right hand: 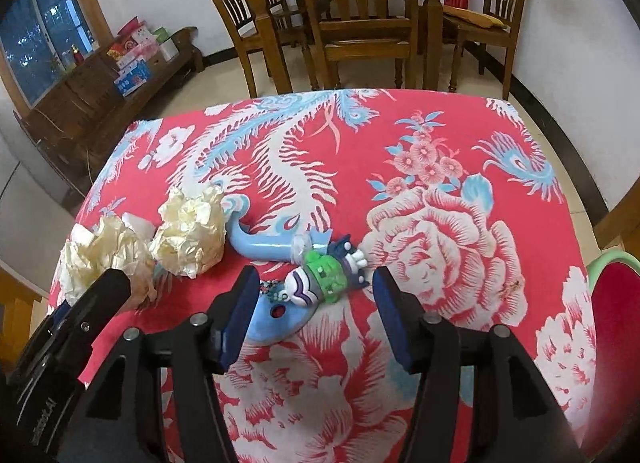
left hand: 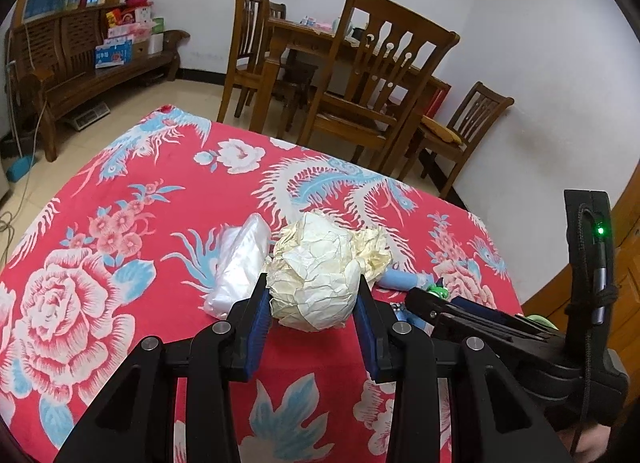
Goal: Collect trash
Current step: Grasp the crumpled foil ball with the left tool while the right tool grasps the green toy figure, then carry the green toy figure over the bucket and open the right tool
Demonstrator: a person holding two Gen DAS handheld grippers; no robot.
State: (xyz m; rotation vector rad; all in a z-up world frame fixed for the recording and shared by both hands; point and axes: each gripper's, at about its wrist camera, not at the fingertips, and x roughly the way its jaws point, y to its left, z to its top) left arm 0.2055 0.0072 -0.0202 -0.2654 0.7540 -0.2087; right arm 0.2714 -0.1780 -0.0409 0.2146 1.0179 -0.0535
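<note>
Red-and-green round container cut off by right edge of right wrist view, contents unreadable. Light-blue curved plastic handle partly hidden under green-and-purple toy figure. Clear crumpled plastic bag half behind cream paper ball.

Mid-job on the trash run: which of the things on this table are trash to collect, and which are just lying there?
Trash:
- paper ball between the left gripper's fingers
- second paper wad
- plastic bag

Lying about, probably not trash:
- toy figure between the right gripper's open fingers
- blue hook
- bead chain
- red tablecloth
</note>
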